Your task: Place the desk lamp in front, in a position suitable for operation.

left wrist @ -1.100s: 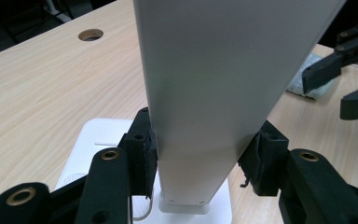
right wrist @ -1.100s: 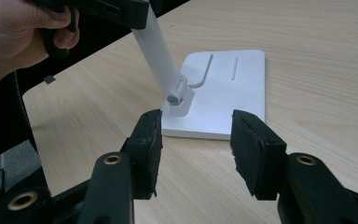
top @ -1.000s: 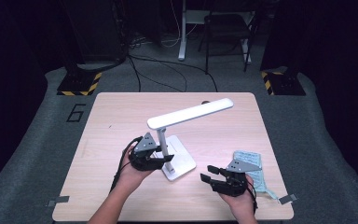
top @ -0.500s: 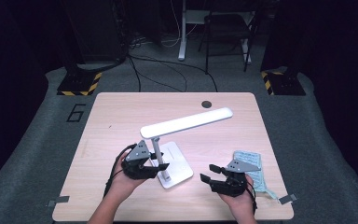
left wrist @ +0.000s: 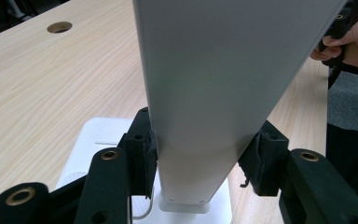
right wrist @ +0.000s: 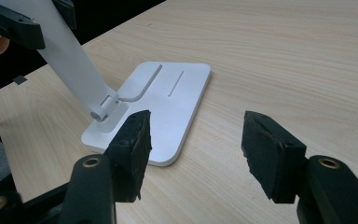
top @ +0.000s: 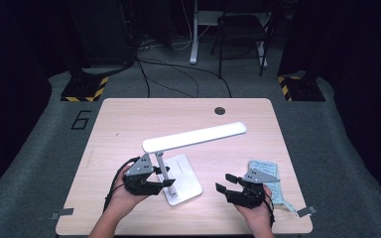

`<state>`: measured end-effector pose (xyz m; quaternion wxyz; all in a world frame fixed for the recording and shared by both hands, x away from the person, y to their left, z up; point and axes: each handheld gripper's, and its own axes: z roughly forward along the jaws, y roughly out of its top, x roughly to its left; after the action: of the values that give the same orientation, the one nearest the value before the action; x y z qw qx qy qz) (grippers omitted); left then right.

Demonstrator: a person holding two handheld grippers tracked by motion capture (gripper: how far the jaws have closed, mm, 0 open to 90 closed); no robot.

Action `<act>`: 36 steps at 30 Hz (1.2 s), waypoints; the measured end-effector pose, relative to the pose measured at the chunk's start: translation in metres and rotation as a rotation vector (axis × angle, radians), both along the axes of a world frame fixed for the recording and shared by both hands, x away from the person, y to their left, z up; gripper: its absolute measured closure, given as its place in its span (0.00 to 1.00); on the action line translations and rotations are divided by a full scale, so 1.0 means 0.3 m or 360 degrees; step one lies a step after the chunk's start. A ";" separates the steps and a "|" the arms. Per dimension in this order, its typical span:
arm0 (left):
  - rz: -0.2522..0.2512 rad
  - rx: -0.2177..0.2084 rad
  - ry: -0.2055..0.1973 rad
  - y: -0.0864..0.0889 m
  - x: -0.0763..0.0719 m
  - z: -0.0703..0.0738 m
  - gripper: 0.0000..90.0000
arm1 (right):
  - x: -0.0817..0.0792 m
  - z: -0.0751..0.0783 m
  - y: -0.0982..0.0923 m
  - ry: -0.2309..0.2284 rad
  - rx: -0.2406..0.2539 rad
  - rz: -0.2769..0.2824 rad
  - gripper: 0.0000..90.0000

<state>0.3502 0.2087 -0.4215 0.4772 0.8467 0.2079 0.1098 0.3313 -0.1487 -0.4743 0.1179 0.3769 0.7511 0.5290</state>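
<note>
While seen from above, my left gripper [top: 164, 179] clamps the upright stem of the white flat-based desk lamp [top: 191, 144] on the pale wooden table [top: 129, 124]. Left gripper view: pads [left wrist: 145, 156] pinch the stem. Right gripper view: my right gripper [right wrist: 193, 144] gapes empty, just widened, beside the lamp's base.

White lamp [top: 181, 171]; pale wood table [top: 129, 124]; packet [top: 268, 171] possibly light blue.
</note>
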 end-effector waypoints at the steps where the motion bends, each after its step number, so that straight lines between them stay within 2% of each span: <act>1: -0.0001 0.0005 0.0000 0.007 -0.002 0.001 0.58 | 0.000 -0.001 -0.002 0.0003 -0.0004 0.0004 0.47; 6: 0.0017 -0.0017 0.0019 0.034 -0.012 0.001 0.58 | 0.006 -0.006 -0.014 -0.0005 -0.0020 -0.0027 0.47; 9: 0.0035 -0.0079 0.0055 0.049 -0.014 0.003 0.56 | 0.007 -0.009 -0.019 0.0000 -0.0017 -0.0040 0.47; 13: 0.0060 -0.0161 0.0055 0.060 -0.023 0.031 0.54 | 0.009 -0.012 -0.020 0.0017 -0.0014 -0.0044 0.47; 18: 0.0096 -0.0162 0.0083 0.060 -0.028 0.052 0.54 | 0.010 -0.016 -0.020 0.0023 -0.0016 -0.0043 0.47; 22: 0.0120 -0.0246 0.0081 0.065 -0.030 0.070 0.51 | 0.011 -0.015 -0.024 0.0024 -0.0011 -0.0046 0.47; 26: 0.0124 -0.0224 0.0074 0.067 -0.037 0.084 0.54 | 0.012 -0.016 -0.025 0.0025 -0.0017 -0.0052 0.47; 30: 0.0110 -0.0183 0.0029 0.067 -0.042 0.086 0.57 | 0.013 -0.015 -0.027 0.0026 -0.0017 -0.0053 0.47; 31: 0.0131 -0.0191 0.0009 0.062 -0.045 0.085 0.57 | 0.014 -0.014 -0.030 0.0021 -0.0018 -0.0047 0.47; 33: 0.0108 -0.0174 0.0001 0.064 -0.046 0.086 0.57 | 0.014 -0.009 -0.038 0.0012 -0.0009 -0.0070 0.47; 36: 0.0079 -0.0193 -0.0008 0.069 -0.045 0.081 0.58 | 0.014 0.002 -0.058 0.0001 -0.0007 -0.0105 0.47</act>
<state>0.3366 0.2294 -0.3970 0.5253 0.8106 0.2339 0.1108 0.3355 -0.1660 -0.4736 0.1359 0.4014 0.7394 0.5231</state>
